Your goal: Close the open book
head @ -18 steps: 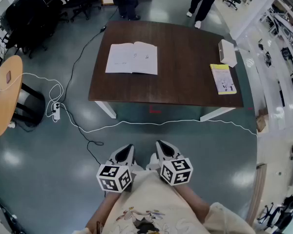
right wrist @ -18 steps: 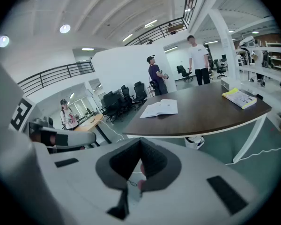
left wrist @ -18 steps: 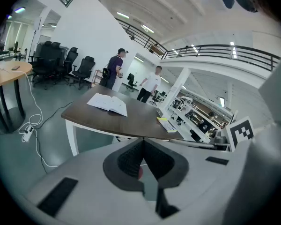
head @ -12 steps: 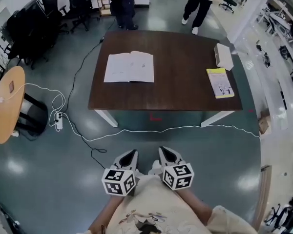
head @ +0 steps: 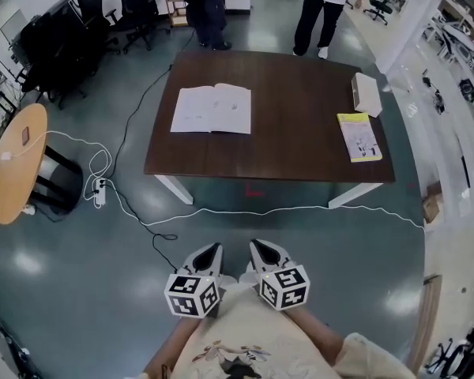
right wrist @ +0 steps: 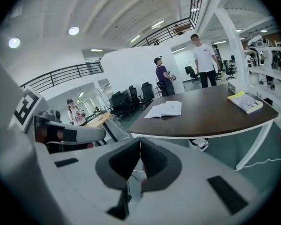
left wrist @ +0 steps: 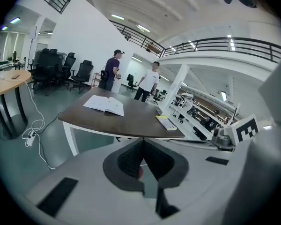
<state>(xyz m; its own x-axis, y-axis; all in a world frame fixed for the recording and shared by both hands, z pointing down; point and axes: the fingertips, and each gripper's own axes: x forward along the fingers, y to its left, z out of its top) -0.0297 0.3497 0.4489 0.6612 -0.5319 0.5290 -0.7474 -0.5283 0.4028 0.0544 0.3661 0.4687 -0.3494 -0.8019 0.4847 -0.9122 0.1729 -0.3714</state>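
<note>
Well, flat white book [head: 212,110], dk tbl [head: 300,136]

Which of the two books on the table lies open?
The white book on the left side of the table, pages facing up; the yellow book near the right edge is closed.

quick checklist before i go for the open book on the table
1. Open book lying flat, pages up, on the table: ok.
2. Left tool free: ok, jaws together, nothing between them.
3. Right tool free: ok, jaws together, nothing between them.
4. Tools within reach of the book: not ok, both are held close to the body, short of the table.
5. Floor path: not ok, a white cable runs across in front of the table.
6. Room around the book: ok, yellow booklet and white box sit at the other end.
</note>
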